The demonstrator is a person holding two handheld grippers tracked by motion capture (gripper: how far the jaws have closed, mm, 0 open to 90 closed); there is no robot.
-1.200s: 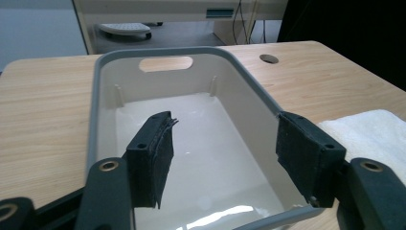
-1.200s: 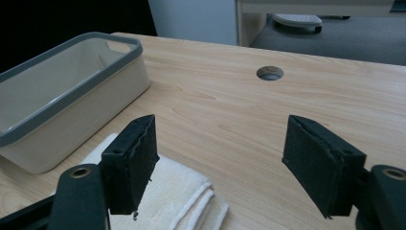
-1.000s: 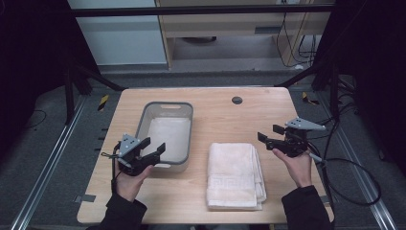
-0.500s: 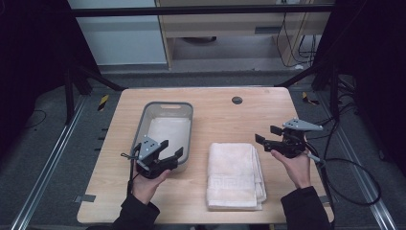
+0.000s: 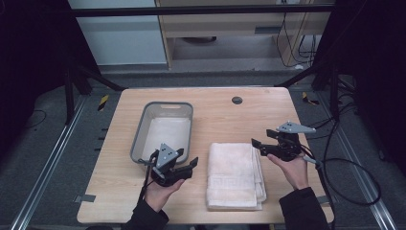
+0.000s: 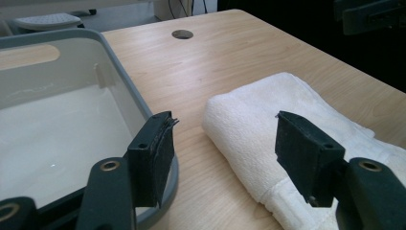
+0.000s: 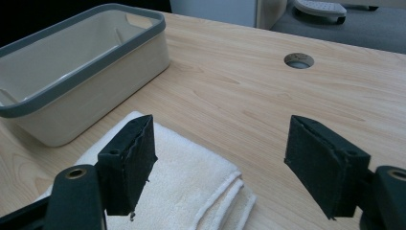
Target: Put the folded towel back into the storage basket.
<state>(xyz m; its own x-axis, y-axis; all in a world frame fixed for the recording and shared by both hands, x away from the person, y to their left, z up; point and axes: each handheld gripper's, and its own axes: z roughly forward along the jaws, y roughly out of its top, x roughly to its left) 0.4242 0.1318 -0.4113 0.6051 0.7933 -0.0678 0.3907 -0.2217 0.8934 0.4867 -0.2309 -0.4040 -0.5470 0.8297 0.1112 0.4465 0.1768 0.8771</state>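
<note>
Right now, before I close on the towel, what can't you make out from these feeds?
- Underside of the folded towel and its fold count: hidden by its top layer in the high view.
- Towel's near end, left gripper view: cut off by the bottom edge and the right jaw.
- Basin's near floor, left gripper view: behind the left jaw.
- Depth of the table hole: too small.
- Left gripper, right gripper: height above the table unclear.
</note>
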